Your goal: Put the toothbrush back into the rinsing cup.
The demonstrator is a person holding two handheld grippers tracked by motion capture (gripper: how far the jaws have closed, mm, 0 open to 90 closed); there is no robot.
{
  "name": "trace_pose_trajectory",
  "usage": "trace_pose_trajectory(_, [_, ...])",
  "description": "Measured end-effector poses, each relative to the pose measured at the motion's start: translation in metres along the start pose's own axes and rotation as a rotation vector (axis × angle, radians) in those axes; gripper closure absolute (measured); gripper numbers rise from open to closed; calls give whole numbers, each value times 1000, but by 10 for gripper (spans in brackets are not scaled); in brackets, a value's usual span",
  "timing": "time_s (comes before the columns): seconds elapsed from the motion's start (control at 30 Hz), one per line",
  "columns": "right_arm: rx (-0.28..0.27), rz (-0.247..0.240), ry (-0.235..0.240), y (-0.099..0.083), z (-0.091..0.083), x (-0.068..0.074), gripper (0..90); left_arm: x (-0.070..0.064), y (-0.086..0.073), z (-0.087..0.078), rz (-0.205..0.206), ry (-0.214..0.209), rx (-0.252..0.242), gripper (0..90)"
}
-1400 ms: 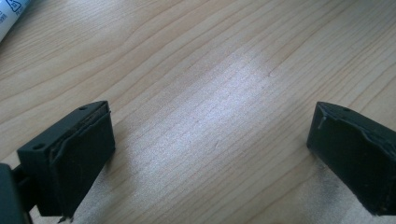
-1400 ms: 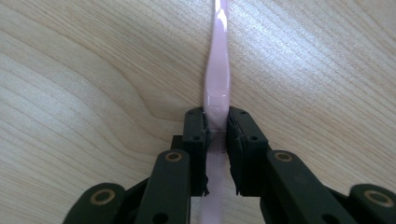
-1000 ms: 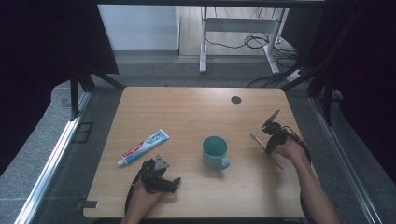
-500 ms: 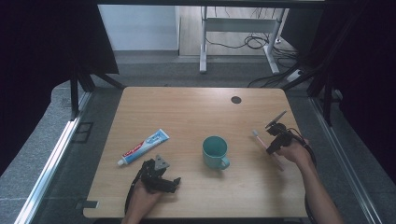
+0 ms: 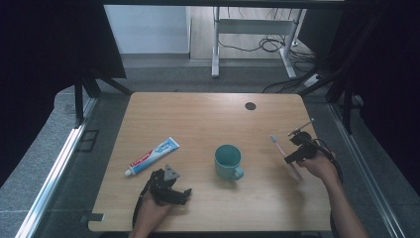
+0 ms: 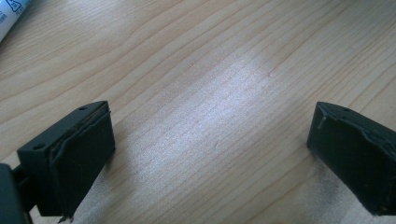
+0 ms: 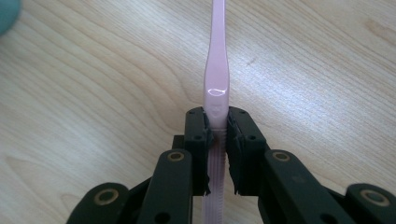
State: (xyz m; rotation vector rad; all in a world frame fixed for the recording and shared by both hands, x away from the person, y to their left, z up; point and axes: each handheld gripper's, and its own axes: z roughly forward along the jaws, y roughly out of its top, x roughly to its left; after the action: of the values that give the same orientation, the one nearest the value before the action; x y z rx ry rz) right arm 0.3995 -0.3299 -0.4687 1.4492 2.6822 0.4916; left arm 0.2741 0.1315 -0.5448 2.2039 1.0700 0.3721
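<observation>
A pink toothbrush (image 5: 282, 150) lies slanted at the table's right side, and my right gripper (image 5: 296, 154) is shut on its handle. The right gripper view has both jaws clamped on the ribbed part of the toothbrush (image 7: 217, 88), whose neck runs away over the wood. A teal mug (image 5: 228, 161) stands at the table's middle, handle toward the front right. A toothpaste tube (image 5: 152, 155) lies to its left. My left gripper (image 5: 179, 195) rests near the front edge, open, with bare wood between its fingers (image 6: 77, 156).
The wooden table (image 5: 198, 119) has a small dark round cap (image 5: 250, 105) at its back right. Metal desk legs and cables stand on the floor beyond the far edge. A corner of the toothpaste tube (image 6: 11, 14) shows at the top left of the left gripper view.
My right gripper has come down and slightly toward the person with the toothbrush, which now lies lower over the table. The left gripper has not moved.
</observation>
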Motion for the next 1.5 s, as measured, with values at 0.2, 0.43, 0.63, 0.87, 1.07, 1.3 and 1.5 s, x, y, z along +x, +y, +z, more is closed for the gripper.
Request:
trace_pose_trajectory(0.2, [-46, -12, 15, -9, -5, 3, 785, 0, 0, 0, -1, 0, 0, 7])
trace_pose_trajectory(0.43, [-112, -22, 31, -16, -14, 8, 785, 0, 0, 0, -1, 0, 0, 7])
trace_pose_trajectory(0.63, [-190, -39, 49, -22, -21, 14, 785, 0, 0, 0, -1, 0, 0, 7])
trace_pose_trajectory(0.87, [-284, -54, 77, -30, -25, 18, 785, 0, 0, 0, -1, 0, 0, 7])
trace_pose_trajectory(1.07, [-372, -75, 101, -38, -30, 21, 785, 0, 0, 0, -1, 0, -2, 7])
trace_pose_trajectory(1.3, [-444, -99, 128, -44, -35, 28, 785, 0, 0, 0, 0, 0, -2, 7])
trace_pose_trajectory(1.5, [-487, -130, 142, -45, -38, 37, 785, 0, 0, 0, -1, 0, -2, 7])
